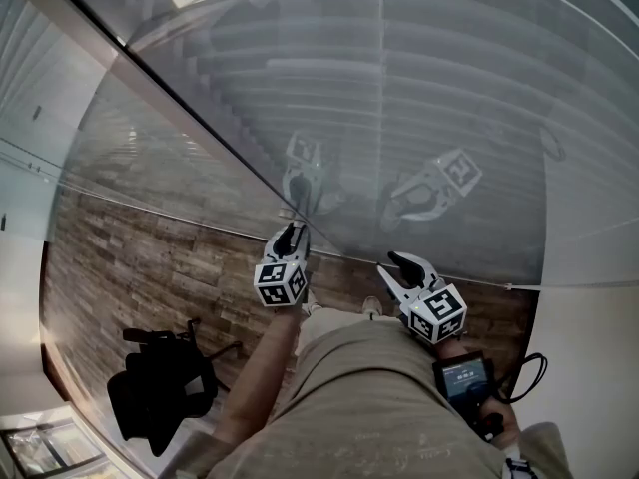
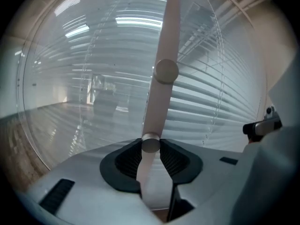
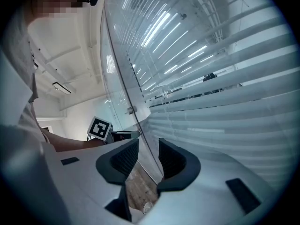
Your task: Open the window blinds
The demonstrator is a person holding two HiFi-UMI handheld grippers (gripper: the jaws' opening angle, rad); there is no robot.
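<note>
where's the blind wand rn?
Left gripper view, centre: the wand hangs in front of the blinds, its lower part gripped between the left tongs.

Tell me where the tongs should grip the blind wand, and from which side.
Grip the blind wand on its lower section, from the room side, one pad each side. It hangs nearly upright before the glass, slim and round; the left tongs hold it there.
</note>
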